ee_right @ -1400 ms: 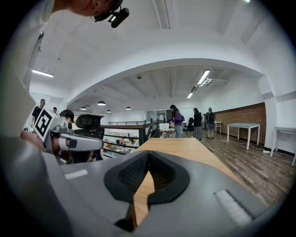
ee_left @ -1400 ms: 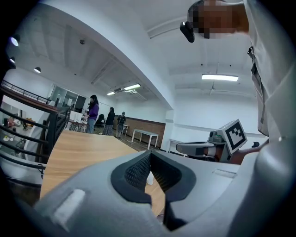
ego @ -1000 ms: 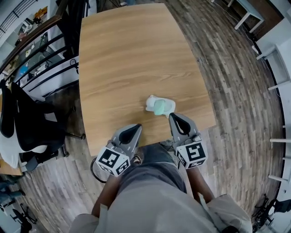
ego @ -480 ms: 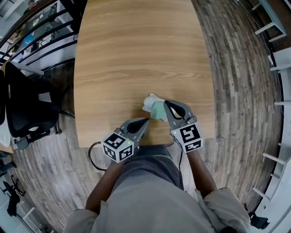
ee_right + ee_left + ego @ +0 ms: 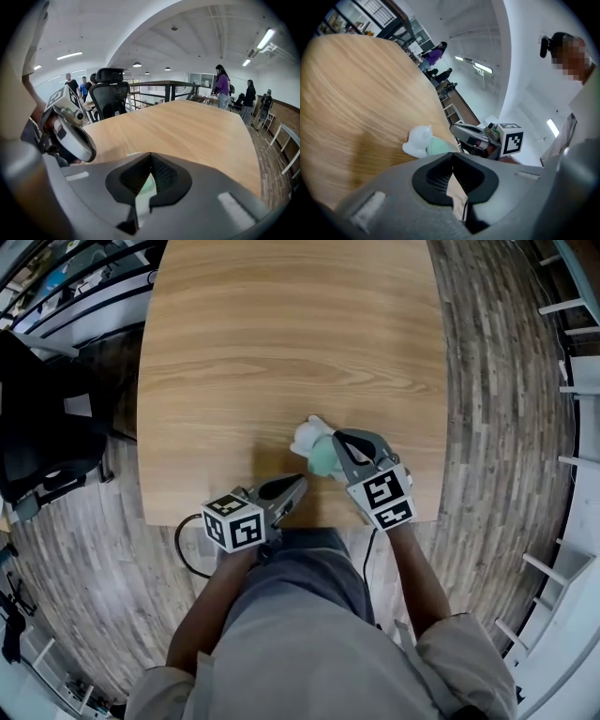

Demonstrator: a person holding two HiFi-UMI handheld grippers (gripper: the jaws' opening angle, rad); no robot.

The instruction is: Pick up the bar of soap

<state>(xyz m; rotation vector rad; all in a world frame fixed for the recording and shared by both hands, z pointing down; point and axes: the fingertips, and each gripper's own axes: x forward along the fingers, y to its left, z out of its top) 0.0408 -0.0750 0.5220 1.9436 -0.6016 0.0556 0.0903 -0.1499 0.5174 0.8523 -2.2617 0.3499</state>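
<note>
Soap (image 5: pixel 324 459): green, on white base (image 5: pixel 306 437), just under right gripper's (image 5: pixel 337 439) closed, empty jaws. Left gripper (image 5: pixel 300 483): jaws closed, empty, soap near ahead.

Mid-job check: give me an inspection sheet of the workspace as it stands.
Surface: wooden table.
Job's things: green bar of soap resting against a white object, near the table's near edge.
Clutter: nothing seen.
Grippers: left claw shut, empty, at the near edge; right claw shut, over the soap, not gripping it.
Cables: black cable looping below the left claw.
Surroundings: black chair, plank floor.
</note>
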